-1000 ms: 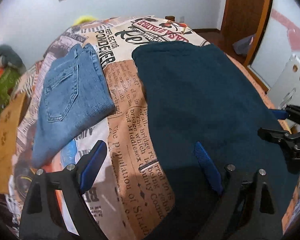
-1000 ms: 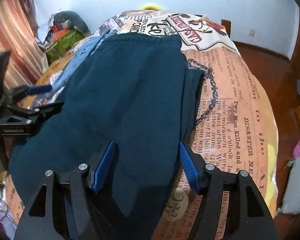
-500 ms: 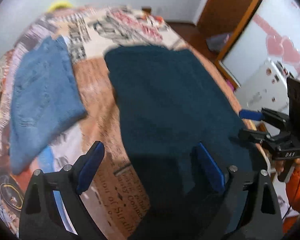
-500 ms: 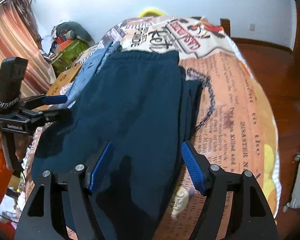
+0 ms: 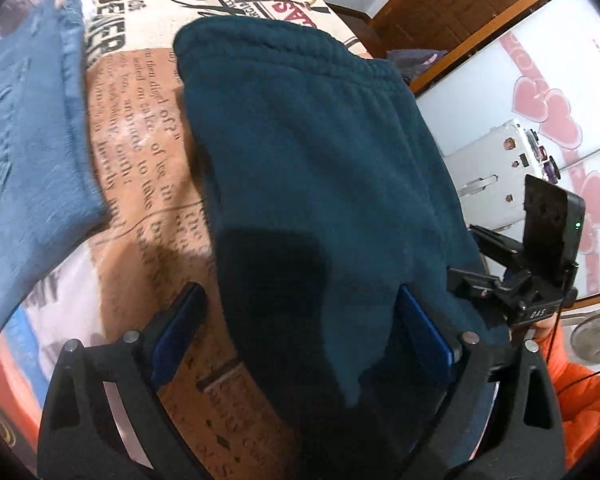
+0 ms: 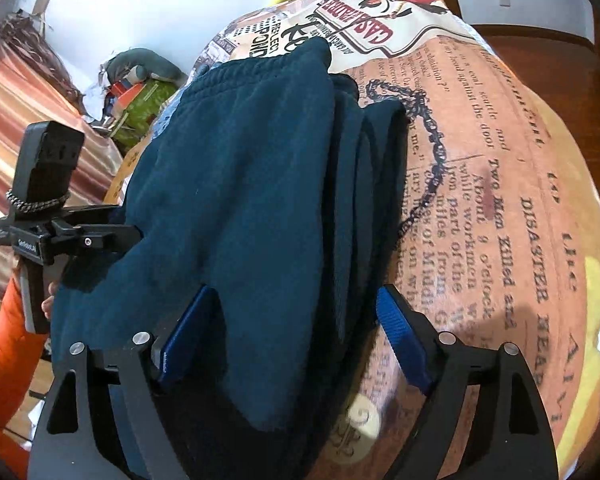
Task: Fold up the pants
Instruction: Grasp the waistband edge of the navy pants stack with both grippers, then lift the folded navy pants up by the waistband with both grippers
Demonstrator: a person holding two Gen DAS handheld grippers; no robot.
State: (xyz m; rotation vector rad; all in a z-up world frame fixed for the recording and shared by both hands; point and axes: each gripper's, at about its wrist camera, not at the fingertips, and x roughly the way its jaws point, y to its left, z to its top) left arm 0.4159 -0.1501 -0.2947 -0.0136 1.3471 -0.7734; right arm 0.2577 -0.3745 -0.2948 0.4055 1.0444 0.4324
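Change since a second ago: both grippers sit lower and closer over the near end of the dark teal pants [image 5: 308, 168], which now fill more of each view; the waistband [image 5: 284, 44] lies at the far end, toward the headboard side of the bed [image 6: 500, 168].

Left gripper [image 5: 300, 332]: jaws wide apart and opening, straddling the pants' near left corner; cloth lies between the blue pads [image 5: 180, 332] but is not pinched. Right gripper [image 6: 296, 332]: jaws opening (visibly wider than before), near right corner of the pants between them, unpinched.

Edges: left edge of the pants runs clear of the folded blue jeans [image 5: 28, 152], a strip of newsprint-patterned bedspread [image 5: 140, 128] between them. Right edge shows stacked layers [image 6: 364, 152], with open bedspread beyond to the mattress rim.

Surroundings: white appliance [image 5: 496, 168] and wardrobe door with pink hearts [image 5: 548, 108] off the right side; striped curtain [image 6: 16, 112] and a heap of clutter [image 6: 140, 84] off the left. Orange sleeve [image 6: 4, 344] behind the left gripper's handle.
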